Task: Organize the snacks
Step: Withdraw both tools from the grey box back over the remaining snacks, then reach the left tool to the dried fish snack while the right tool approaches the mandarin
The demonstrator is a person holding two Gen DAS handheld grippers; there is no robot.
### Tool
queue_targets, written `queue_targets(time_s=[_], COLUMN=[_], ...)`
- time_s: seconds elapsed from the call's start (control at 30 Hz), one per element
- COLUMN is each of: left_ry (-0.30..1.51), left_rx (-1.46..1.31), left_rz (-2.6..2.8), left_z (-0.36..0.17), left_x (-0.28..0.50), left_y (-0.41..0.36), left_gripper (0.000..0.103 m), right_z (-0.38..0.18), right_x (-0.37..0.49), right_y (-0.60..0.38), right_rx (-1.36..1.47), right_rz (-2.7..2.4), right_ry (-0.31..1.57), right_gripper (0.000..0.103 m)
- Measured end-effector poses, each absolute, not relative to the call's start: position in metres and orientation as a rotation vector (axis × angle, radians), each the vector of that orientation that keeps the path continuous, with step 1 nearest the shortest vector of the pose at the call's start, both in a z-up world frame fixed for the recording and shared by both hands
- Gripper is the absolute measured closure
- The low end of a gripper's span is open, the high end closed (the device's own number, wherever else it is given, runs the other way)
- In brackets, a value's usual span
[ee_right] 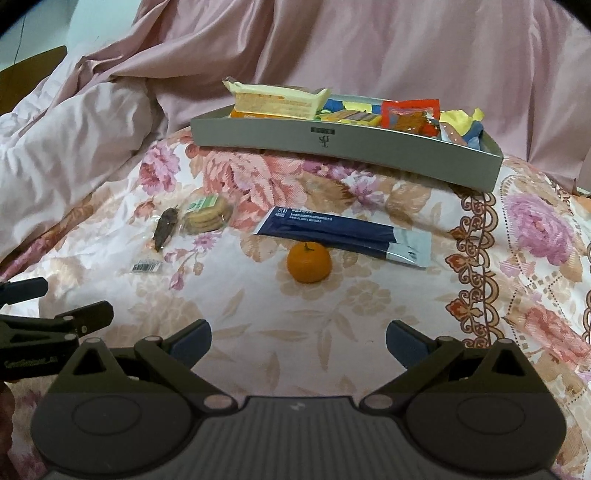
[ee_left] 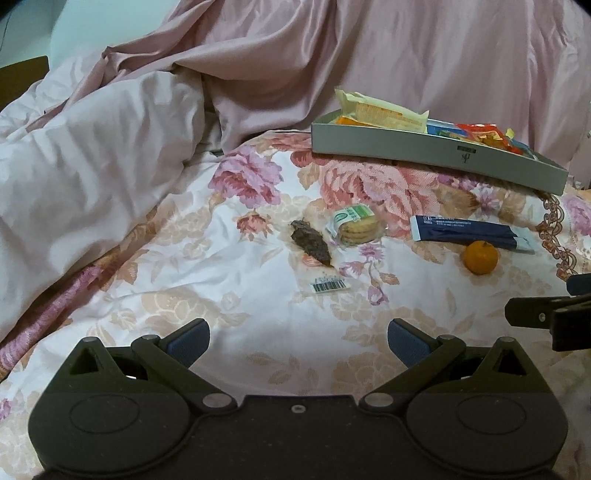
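A floral bedspread (ee_right: 332,332), printed with pink and peach blooms, serves as the working surface, with a rumpled pale pink duvet (ee_left: 92,166) heaped along its left edge and dusty-rose satin fabric (ee_right: 406,48) rising behind. A sliver of pale wall (ee_left: 66,22) and a dark wooden piece (ee_left: 22,77) show at the far left corner.

At the back of the bedspread sits a shallow grey tray (ee_right: 369,147), already packed with wrapped snacks, a pale yellow cracker pack (ee_right: 277,99) propped at its left end and a red packet (ee_right: 410,114) further right. In front of the tray, loose items lie spread out: a dark brown wrapped snack (ee_left: 310,242) just beside a clear pack of round biscuits (ee_left: 356,223), a barcode label (ee_left: 330,285) nearer the grippers, a long navy-and-white sachet (ee_right: 343,234), and a small orange mandarin (ee_right: 308,262) just in front of that sachet.

The left gripper (ee_left: 297,343) hovers low over the near edge of the bedspread, its blue-padded fingers spread wide and holding nothing. The right gripper (ee_right: 298,343) hangs alongside, fingers likewise apart and empty, with the mandarin directly ahead of it.
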State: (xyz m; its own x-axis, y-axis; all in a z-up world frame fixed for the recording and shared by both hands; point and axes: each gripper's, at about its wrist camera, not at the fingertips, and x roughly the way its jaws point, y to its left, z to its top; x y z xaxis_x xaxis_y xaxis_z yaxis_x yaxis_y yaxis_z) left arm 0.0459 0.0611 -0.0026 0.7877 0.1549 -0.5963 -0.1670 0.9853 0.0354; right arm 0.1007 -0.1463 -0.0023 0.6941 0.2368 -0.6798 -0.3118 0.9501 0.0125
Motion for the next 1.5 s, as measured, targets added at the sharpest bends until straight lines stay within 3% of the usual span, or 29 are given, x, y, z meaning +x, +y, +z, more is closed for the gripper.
queue_targets(time_s=[0.63,0.9,1.13,1.2,1.37,1.5], left_ry=[0.666,0.698,0.734,0.721,0.719,0.719], left_rx=[-0.039,-0.06,-0.111,-0.134,-0.158,-0.194], left_rz=[0.125,0.142,0.162,0.161,0.159,0.15], left_z=[-0.002,-0.015,-0.022,-0.022,-0.022,-0.02], left_x=[0.114,0.159,0.178,0.176,0.174,0.173], left_y=[0.072,0.071,0.078,0.081,0.083,0.084], left_gripper=[0.001,0.001,0.002,0.005,0.026,0.041], right_z=[-0.002,-0.012,-0.012,-0.013,-0.016,-0.02], right_x=[0.147,0.173,0.166,0.165,0.168,0.173], right_y=[-0.13,-0.149,-0.137,-0.134,-0.135,-0.137], right_rx=[-0.308,-0.152,-0.206,-0.209,-0.183,-0.15], right_rz=[0.379,0.408,0.455,0.461,0.444,0.422], right_ry=[0.661,0.717,0.674,0.669,0.669,0.678], right_gripper=[0.0,0.0,0.0,0.0,0.001,0.008])
